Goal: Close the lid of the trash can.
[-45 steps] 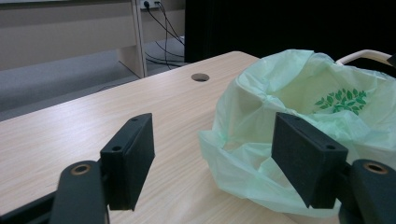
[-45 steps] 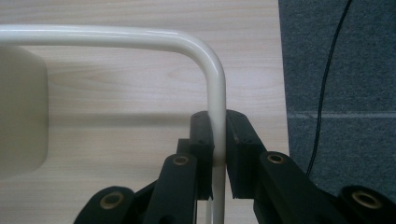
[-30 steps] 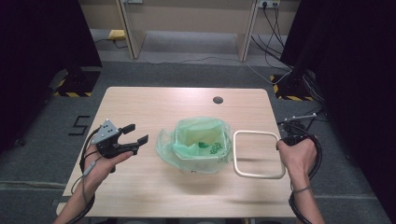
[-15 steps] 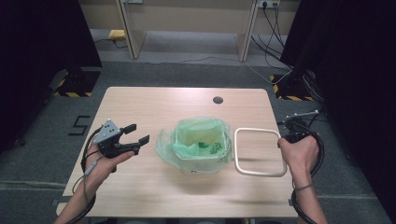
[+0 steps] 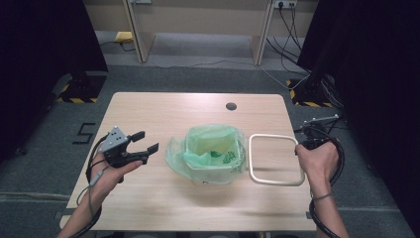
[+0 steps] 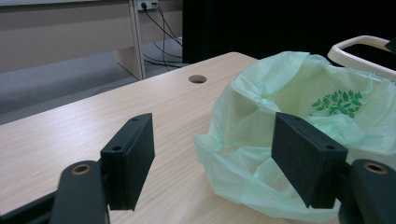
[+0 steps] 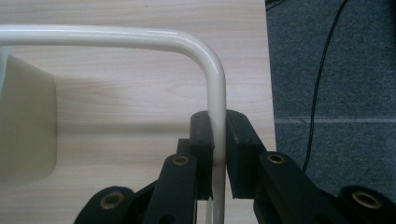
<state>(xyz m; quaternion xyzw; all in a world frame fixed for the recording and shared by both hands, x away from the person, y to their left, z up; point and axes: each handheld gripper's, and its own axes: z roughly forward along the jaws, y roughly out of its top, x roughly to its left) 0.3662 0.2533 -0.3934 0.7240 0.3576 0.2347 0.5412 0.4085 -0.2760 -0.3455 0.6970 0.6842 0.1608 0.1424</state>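
— Cream-coloured frame: where does it sit in the high view?

— At about 3 o'clock of the small bin, a rounded rectangular loop just beside it, over the right part of the tabletop. The right gripper has it at the loop's right side, with the person's right hand behind.

— Can you tell how it's held from up there?

— Not well. The right gripper view settles it: the black jaws are pressed onto the frame's rod, one pad on either side, just below the rounded corner. That view also shows the bin's pale wall at 9 o'clock and grey carpet past the tabletop's edge.

— And the bin itself?

— Mid-tabletop, lined with a pale green bag folded out over the rim. The left gripper view adds a green leaf print inside the bag.

— The left gripper?

— At 9 o'clock of the bin, apart from it, jaws spread wide with nothing between them. Its own view shows the round hole in the tabletop at 12 o'clock
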